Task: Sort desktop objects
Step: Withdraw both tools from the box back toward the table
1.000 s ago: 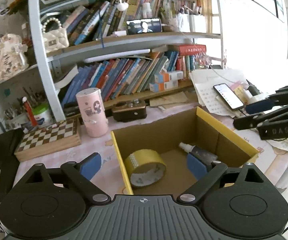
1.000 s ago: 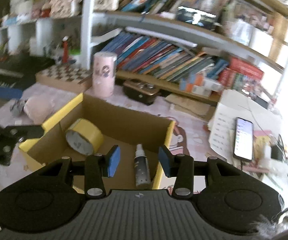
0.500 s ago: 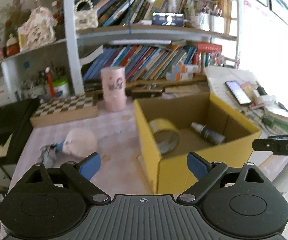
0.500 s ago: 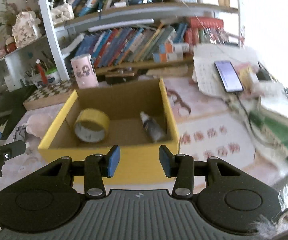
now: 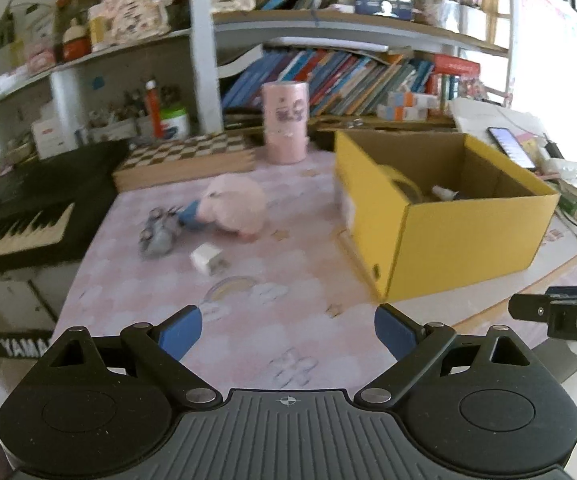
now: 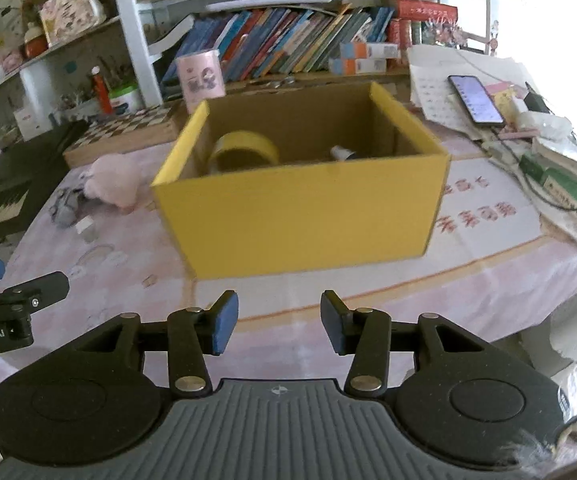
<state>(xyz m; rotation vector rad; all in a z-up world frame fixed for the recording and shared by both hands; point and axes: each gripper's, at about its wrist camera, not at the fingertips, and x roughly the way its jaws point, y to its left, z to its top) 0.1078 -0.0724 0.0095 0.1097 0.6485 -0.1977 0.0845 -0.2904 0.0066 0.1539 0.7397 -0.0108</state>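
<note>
Both grippers hang low over the near edge of the desk, and neither holds anything. The left gripper has its jaws spread wide, with only pink tablecloth between them. Ahead of those jaws and a little to the left lies a small white plug, and just beyond it a grey toy touching a pink plush ball. A pink cup stands farther back beside a chessboard box.

The right gripper has its jaws parted too, more narrowly, and empty. Straight ahead of them sits the yellow box, open on top. Inside, a roll of yellow tape leans at the left and the white cap of a spray bottle pokes up to its right. A phone lies on papers ahead and to the right of the jaws.
</note>
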